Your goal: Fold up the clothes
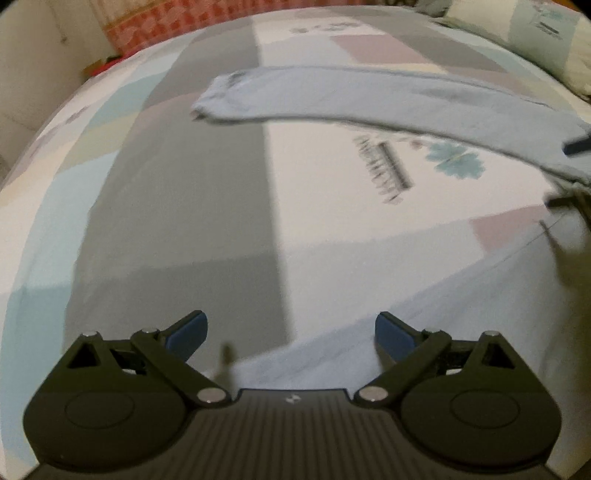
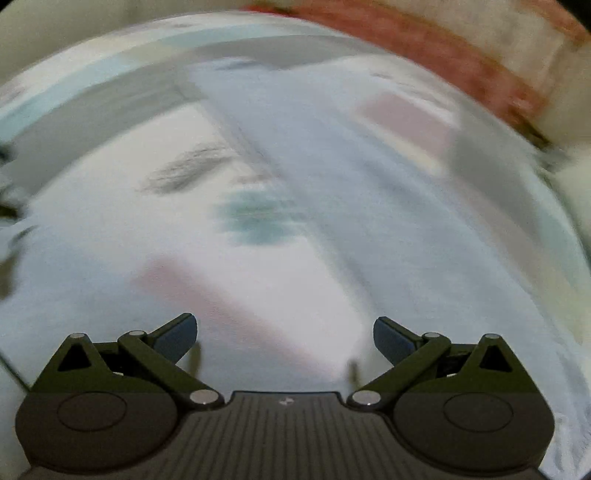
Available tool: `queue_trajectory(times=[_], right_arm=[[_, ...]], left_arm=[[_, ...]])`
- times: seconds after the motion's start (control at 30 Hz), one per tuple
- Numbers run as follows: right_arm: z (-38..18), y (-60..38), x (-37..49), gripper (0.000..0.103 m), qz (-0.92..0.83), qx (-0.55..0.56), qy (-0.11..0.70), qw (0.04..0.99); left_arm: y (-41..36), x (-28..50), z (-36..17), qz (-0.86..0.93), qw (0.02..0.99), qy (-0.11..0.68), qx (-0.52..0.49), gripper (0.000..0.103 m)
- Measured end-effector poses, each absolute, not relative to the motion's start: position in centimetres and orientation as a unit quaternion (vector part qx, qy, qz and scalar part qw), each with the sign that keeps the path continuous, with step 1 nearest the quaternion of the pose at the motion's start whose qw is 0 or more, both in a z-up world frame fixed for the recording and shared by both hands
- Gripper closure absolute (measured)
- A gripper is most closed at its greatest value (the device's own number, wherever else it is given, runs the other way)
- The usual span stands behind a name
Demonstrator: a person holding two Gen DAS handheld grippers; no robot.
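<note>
Patchwork bedsheet [image 1: 184, 192] is filling both views, a pale blue garment [image 1: 332, 96] lying stretched across its far side (right view blurred). Left gripper [image 1: 290, 332] and right gripper [image 2: 285, 334] are gaping wide, holding nothing.

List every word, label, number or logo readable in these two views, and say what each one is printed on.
No text can be read in either view.
Bedsheet: dark printed lettering beside a teal flower, too blurred to read.
Pillow: a small dark print, too small to read.
Left gripper: a small white logo mark on its body, no letters.
Right gripper: the same small mark, blurred.
Light blue sleeve: no print visible.
</note>
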State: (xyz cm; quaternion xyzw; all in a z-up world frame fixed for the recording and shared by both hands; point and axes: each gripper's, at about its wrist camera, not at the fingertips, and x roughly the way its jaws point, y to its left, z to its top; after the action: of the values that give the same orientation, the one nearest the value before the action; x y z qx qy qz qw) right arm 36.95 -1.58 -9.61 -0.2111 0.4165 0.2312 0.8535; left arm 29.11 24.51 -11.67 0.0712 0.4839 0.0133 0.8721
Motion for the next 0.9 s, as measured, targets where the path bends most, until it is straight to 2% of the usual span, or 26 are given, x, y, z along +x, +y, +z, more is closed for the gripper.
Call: queue_trajectory(times=[0.27, 0.4, 0.53, 0.73, 0.77, 0.83, 0.9], right_arm=[[-12.2, -5.9, 44.8, 0.000, 0.203, -0.125, 0.442, 0.865], [-12.1, -7.6, 43.7, 0.000, 0.285, -0.048, 0.505, 0.813], [-9.7, -10.2, 42.0, 0.000, 0.331, -0.043, 0.482, 0.810], [-8.5, -14.9, 41.2, 0.000, 0.280, -0.070, 0.465, 0.837], [-8.4, -15.7, 41.3, 0.000, 0.268, -0.067, 0.465, 0.841], [-8.3, -16.9, 41.5, 0.000, 0.245, -0.057, 0.468, 0.847], [-8.3, -17.9, 42.0, 0.000, 0.228, -0.046, 0.471, 0.851]], left_arm=[[18.1, 36.1, -10.6, 0.010, 0.875, 0.475, 0.088, 0.006], [14.2, 39.7, -9.9, 0.009, 0.883, 0.458, 0.101, 0.006], [9.6, 43.5, -9.5, -0.022, 0.894, 0.433, 0.110, 0.006], [3.3, 50.0, -12.6, -0.092, 0.901, 0.400, 0.137, 0.007], [2.9, 50.9, -13.4, -0.103, 0.899, 0.402, 0.142, 0.007], [2.6, 52.3, -15.0, -0.122, 0.890, 0.416, 0.143, 0.014], [3.8, 52.6, -16.0, -0.138, 0.881, 0.437, 0.118, 0.013]])
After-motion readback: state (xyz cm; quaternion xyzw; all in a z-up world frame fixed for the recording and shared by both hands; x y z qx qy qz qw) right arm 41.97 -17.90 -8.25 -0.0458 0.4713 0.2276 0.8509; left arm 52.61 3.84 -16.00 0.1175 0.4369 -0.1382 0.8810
